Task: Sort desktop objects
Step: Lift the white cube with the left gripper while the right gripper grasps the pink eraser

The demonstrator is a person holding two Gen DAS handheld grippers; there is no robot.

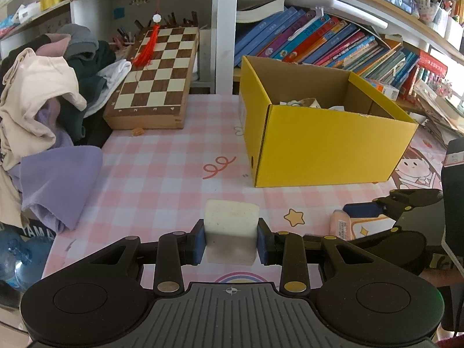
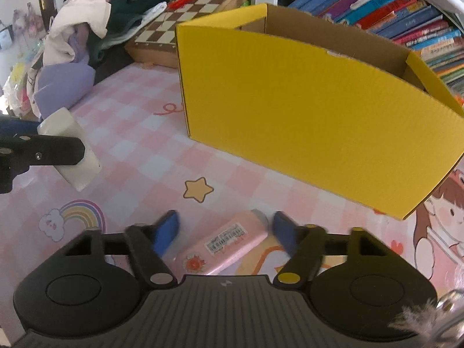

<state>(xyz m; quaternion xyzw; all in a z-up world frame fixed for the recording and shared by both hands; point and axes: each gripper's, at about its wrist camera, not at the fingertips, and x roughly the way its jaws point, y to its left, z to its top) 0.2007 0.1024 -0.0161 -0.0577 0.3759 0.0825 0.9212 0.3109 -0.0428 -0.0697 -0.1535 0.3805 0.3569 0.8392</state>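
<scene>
The left gripper (image 1: 231, 242) has its blue-padded fingers (image 1: 199, 242) clamped on both sides of a white rectangular block (image 1: 231, 226), which looks like an eraser or a bar of soap; the right wrist view suggests the block is held just off the pink checked table (image 1: 162, 174), though contact cannot be ruled out. The right gripper (image 2: 226, 233) is near the left one, on its right, with its fingers (image 2: 165, 232) spread wide on either side of a pink tube (image 2: 223, 243) with a barcode label that lies flat on the table; neither pad clearly touches it. Farther back and to the right stands an open yellow cardboard box (image 1: 327, 142) with a few pale items inside. At the far left a wooden chessboard (image 1: 156, 81) rests beside a pile of clothes (image 1: 43, 110). Behind the box, a row of books (image 1: 333, 43) leans on the shelf.
</scene>
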